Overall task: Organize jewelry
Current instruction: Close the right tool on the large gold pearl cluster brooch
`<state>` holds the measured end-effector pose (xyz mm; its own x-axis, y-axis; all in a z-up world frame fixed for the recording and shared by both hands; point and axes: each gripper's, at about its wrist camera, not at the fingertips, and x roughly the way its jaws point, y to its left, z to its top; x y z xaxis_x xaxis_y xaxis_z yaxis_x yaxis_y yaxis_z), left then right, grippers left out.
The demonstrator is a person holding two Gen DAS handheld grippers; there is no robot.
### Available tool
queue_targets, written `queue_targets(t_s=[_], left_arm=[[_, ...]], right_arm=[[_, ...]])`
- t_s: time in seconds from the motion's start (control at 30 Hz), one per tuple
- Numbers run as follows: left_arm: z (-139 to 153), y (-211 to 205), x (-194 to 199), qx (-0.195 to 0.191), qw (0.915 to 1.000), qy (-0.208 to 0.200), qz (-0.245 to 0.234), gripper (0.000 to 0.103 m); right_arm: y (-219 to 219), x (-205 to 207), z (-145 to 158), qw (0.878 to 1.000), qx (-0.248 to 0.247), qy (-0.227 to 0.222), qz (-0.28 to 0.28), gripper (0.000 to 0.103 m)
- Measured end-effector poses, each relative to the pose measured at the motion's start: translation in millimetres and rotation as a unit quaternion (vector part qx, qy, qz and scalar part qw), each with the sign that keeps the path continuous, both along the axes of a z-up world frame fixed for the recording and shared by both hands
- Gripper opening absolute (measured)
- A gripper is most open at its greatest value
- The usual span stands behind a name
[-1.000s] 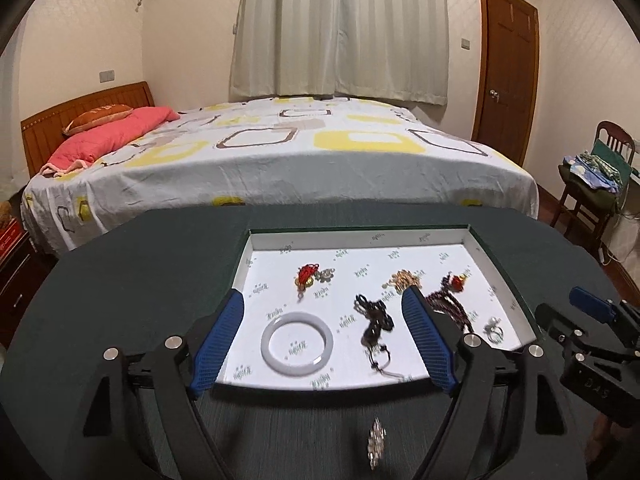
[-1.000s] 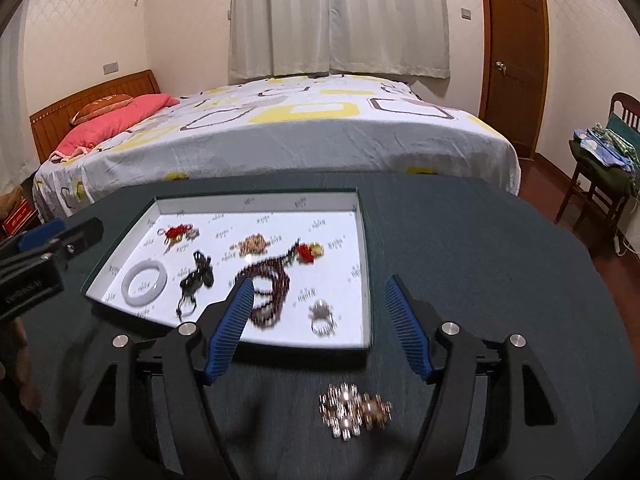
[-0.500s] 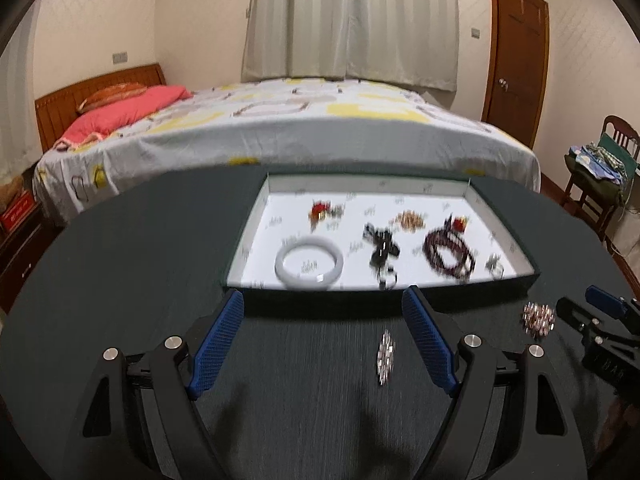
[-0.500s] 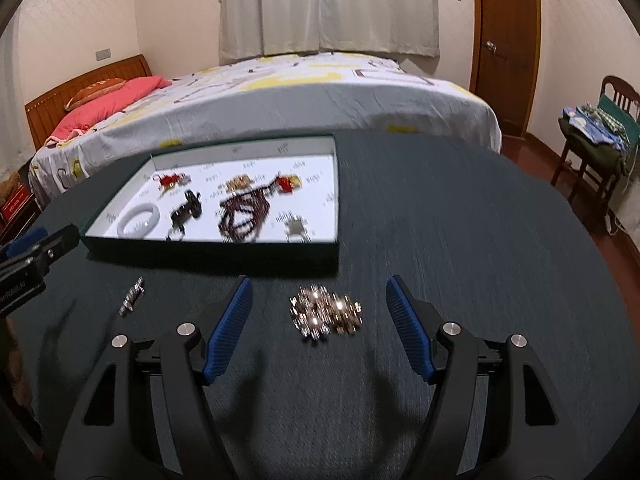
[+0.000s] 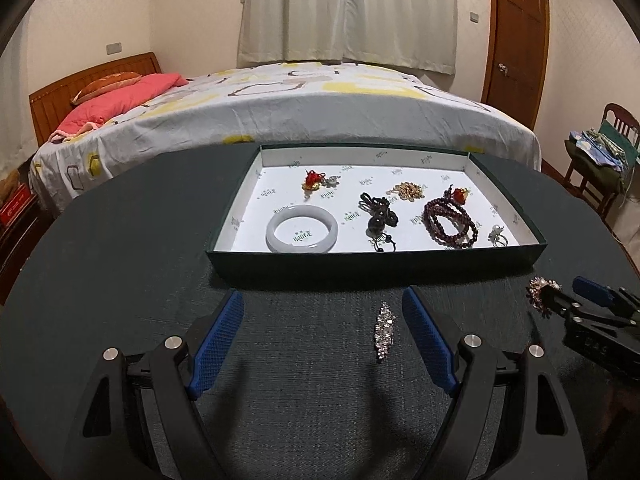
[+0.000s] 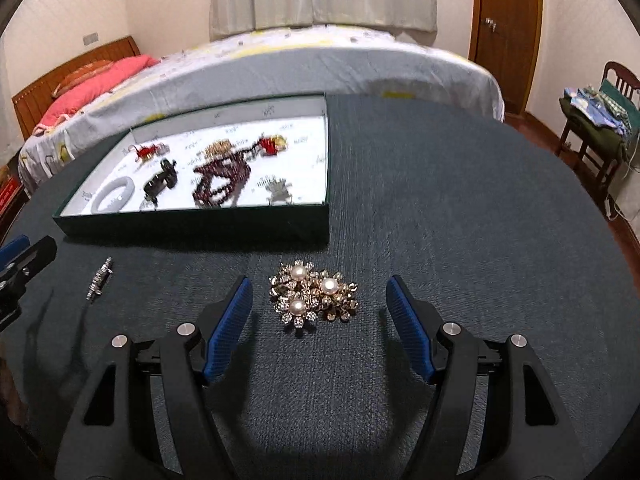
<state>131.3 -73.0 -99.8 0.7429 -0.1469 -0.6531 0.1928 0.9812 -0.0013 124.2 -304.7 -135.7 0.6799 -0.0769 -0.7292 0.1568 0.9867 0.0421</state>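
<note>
The tray [image 5: 496, 258] serves as the landmark; it rests on the dark table [image 5: 120, 260] and already holds a pale bangle [image 5: 302, 229], a dark pendant [image 5: 378, 216] and a coil of dark red beads [image 5: 450, 220]. Two pieces lie loose on the table, both just in front of the near wall of the tray. In front of the middle of that wall lies the narrow crystal pin [image 5: 385, 330]. It appears light, rigid and thin, with faceted stones that are likely slippery; take hold across its narrow width near mid-length. The left gripper [image 5: 322, 338] stands spread wide, pinching nothing, with the pin on the table between its fingers, close to the right one and touching neither. In front of the right end of the near wall lies the pearl brooch [image 6: 314, 296], a cluster of small metal flowers set with three pearls. It appears light, stiff and somewhat fragile at the petal tips; grip the cluster across its outer edges, not on the smooth pearls. The right gripper [image 6: 319, 312] is spread to a moderate width, holds nothing, and brackets the brooch with clear space on both sides.
</note>
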Motion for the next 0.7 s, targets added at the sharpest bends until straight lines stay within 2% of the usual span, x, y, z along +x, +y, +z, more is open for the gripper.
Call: queue_targets(t_s=[0.23, 0.27, 0.37, 0.7], left_arm=[[-3.1, -2.1, 2.6, 0.0, 1.0, 0.005, -0.003, 0.079], [-3.3, -2.3, 2.5, 0.0, 1.0, 0.005, -0.004, 0.079], [-4.4, -3.1, 2.7, 0.001, 0.9999, 0.008, -0.007, 0.079], [-8.9, -9.7, 1.3, 0.0, 0.9997, 0.013, -0.023, 0.079]], right_arm=[[0.2, 11.1, -6.9, 1.0, -0.001, 0.026, 0.001, 0.066], [0.7, 11.8, -8.2, 1.0, -0.001, 0.031, 0.003, 0.059], [3.6, 11.3, -9.1, 0.999, -0.01, 0.036, 0.006, 0.047], [6.5, 0.9, -6.2, 1.0, -0.005, 0.026, 0.01, 0.043]])
